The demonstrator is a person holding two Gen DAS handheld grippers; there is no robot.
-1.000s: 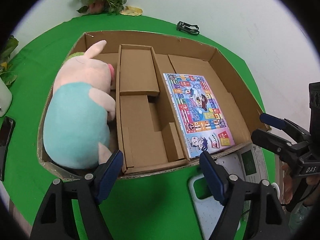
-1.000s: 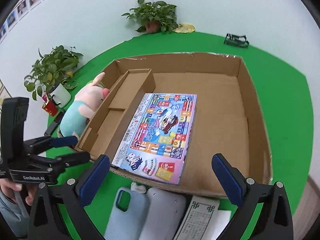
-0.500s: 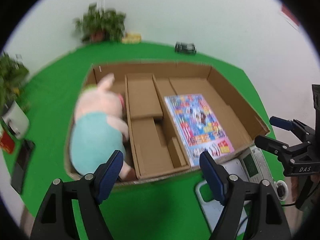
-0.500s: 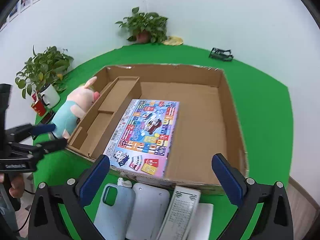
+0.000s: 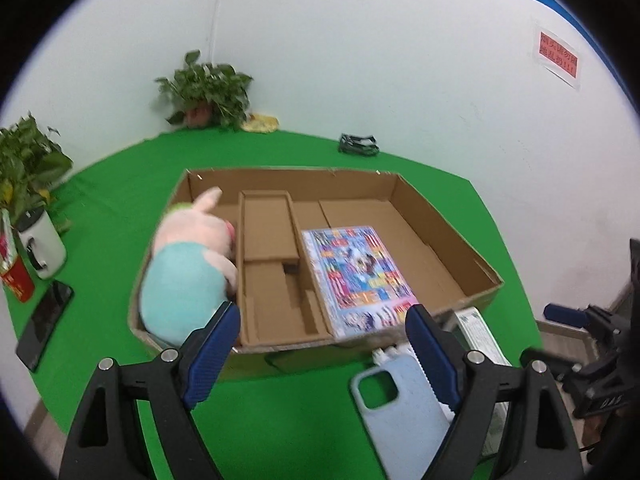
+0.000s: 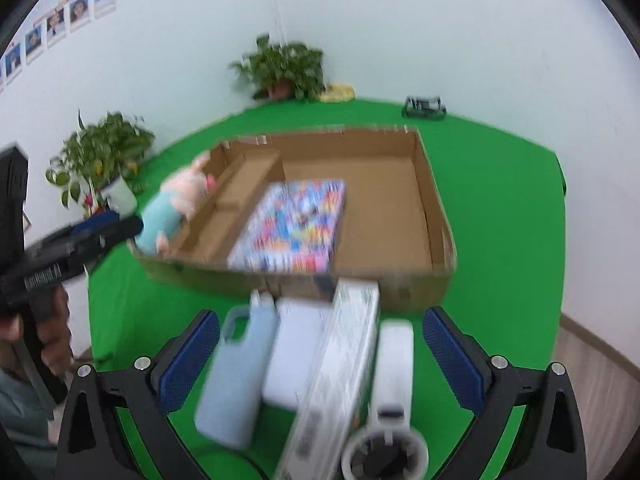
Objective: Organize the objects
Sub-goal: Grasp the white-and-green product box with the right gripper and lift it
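Note:
A shallow cardboard box [image 5: 448, 240] [image 6: 436, 208] lies on the green table. A pink and teal plush pig [image 5: 188, 272] [image 6: 172, 204] lies in its left compartment. A colourful book [image 5: 356, 272] [image 6: 296, 224] lies in its wide right compartment. In front of the box lie a pale blue phone case [image 5: 400, 404] [image 6: 236, 376], a white pad [image 6: 296, 352], a long white printed box [image 6: 340, 372] [image 5: 480, 332] and a white fan-like device [image 6: 392, 392]. My left gripper [image 5: 320, 356] is open above the box's near edge. My right gripper [image 6: 320, 360] is open above those items.
Potted plants [image 5: 208, 92] [image 6: 96, 156] stand at the back and left. A black phone [image 5: 44, 328], a white mug [image 5: 40, 240] and a red can [image 5: 16, 280] lie at the left. A black clip [image 5: 358, 145] lies behind the box.
Both grippers have pulled back and up from the box, so more of the table and the items in front of the box show. Both stay open.

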